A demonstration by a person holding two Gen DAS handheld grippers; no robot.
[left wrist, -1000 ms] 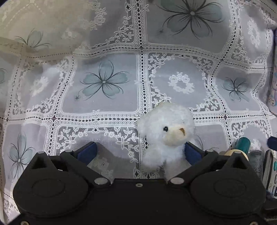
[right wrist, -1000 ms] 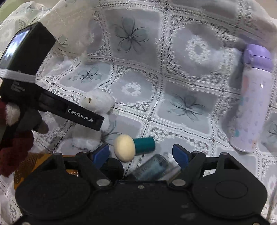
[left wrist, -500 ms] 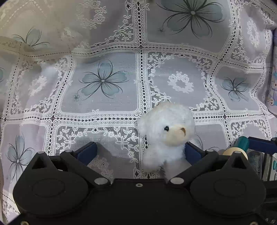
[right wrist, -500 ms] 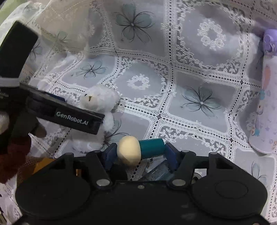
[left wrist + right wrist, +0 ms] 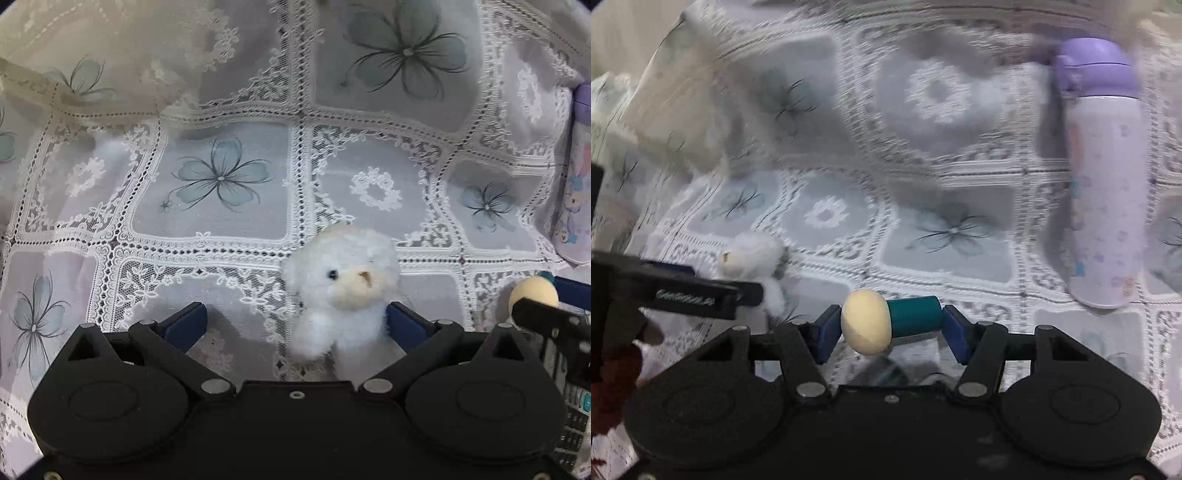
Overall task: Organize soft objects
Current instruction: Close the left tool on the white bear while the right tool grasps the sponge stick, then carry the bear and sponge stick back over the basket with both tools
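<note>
Lace tablecloth (image 5: 229,243) with grey-blue flower panels covers the whole surface under both grippers. Between the blue pads of the right gripper (image 5: 886,328) sits a toy mushroom (image 5: 890,323), cream cap toward the left pad and teal stem toward the right; the pads press on its two ends and it is lifted clear of the cloth, so the jaws are clamped on it. Ahead and to the right of that gripper a lilac bottle (image 5: 1104,192) with a purple cap stands on the cloth. The left gripper (image 5: 295,325) has its jaws spread wide, and a white plush bear (image 5: 343,291) sits on the cloth between them, close against the right-hand pad and well away from the left one; whether the pad actually touches the fur cannot be told. To the right of the left gripper, the mushroom's cream cap shows beside a dark gripper finger, and below that a calculator's keys (image 5: 574,417) show at the edge.
</note>
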